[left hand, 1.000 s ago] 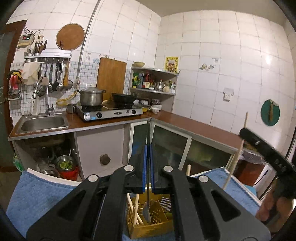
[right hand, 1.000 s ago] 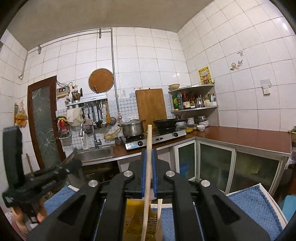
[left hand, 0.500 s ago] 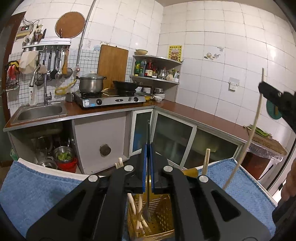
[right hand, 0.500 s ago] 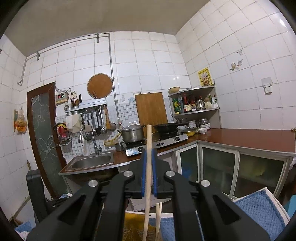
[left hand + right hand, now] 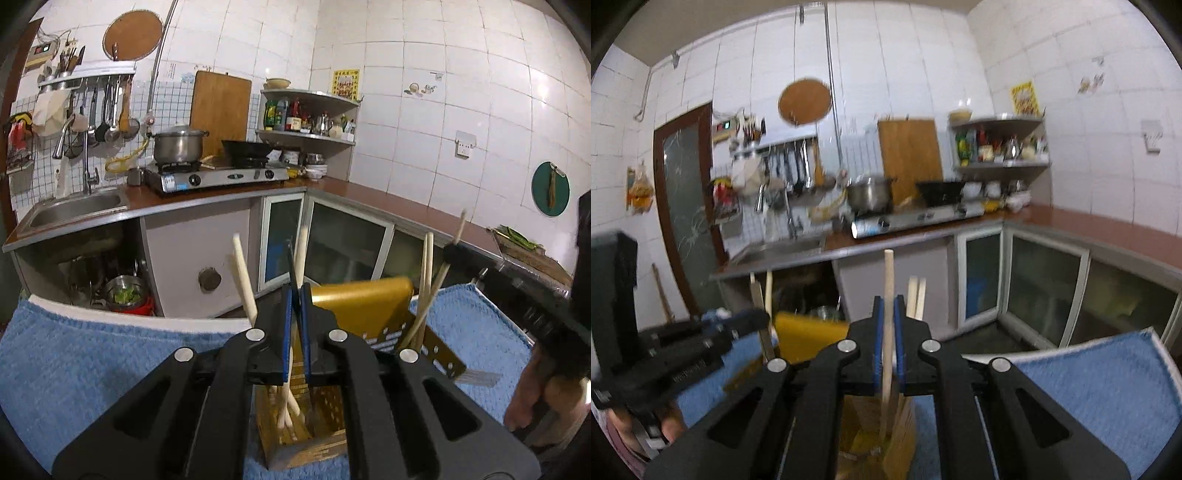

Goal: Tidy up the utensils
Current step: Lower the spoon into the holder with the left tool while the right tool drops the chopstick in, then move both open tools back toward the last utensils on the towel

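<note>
Working over a blue towel [image 5: 92, 369] spread on the worktop, both grippers are converging on one yellow perforated utensil holder [image 5: 332, 413] standing on it. Largest risk: the holder itself. It is looking light and tall, and two tools are entering it at once; a sideways push from either one could tip it or slide it on the soft towel.

Next, the grippers. The right gripper [image 5: 887, 343] is showing at the right edge of the left wrist view, close beside the holder, and the left gripper [image 5: 295, 332] is lying at lower left in the right wrist view. They are working near each other, so a knock between them is possible.

Left gripper's fingers are pressing nearly shut on a thin dark-handled utensil [image 5: 291, 266], its lower end running down into the holder; what kind of utensil, cannot tell. Letting go while it is tilting could send it against the wooden sticks [image 5: 243, 280] already leaning there.

Right gripper's fingers are clamping a single wooden chopstick [image 5: 888, 295], held about upright, tip reaching into the holder's mouth. The right wrist view is blurring, so exact compartment cannot be told. Smallest risk: the tip is catching a wall slot or divider, or the stick is pivoting in the narrow pinch and landing outside.
</note>
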Demonstrator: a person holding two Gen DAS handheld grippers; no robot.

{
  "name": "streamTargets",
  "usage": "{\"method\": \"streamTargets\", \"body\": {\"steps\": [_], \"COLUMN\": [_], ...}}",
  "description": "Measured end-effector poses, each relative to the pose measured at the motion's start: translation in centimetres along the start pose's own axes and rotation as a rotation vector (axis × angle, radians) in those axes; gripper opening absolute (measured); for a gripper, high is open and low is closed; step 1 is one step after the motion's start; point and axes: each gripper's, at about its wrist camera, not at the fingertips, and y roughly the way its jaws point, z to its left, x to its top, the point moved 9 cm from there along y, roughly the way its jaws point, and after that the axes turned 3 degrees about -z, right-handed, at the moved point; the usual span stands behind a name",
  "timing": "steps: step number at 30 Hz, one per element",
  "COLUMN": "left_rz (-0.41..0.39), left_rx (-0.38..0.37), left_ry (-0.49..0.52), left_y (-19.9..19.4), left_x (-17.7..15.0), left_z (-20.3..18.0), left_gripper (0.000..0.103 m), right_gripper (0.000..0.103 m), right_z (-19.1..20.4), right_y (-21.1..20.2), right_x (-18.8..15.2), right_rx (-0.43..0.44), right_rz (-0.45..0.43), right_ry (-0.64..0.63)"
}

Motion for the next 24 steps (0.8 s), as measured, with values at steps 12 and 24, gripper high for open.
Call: {"method": "streamTargets", "body": {"steps": [12,24], "left_rz": [0.092,0.213], "left_rx": [0.02,0.06], "left_ry": [-0.048,-0.079], "left_y": [-3.5,-9.9], "left_x": [-2.3,-8.0], "left_z": [1.5,4.8], "left_gripper": [0.052,0.08], "right_gripper": [0.051,0.05], "right_z": [-0.6,2.3], "right_y": [-2.5,-8.4], "right_x": [-2.5,-8.8], "right_rx": [-0.042,-0.069], "right_rz": [0.077,0.229], "right_ry": [0.053,0.016]}}
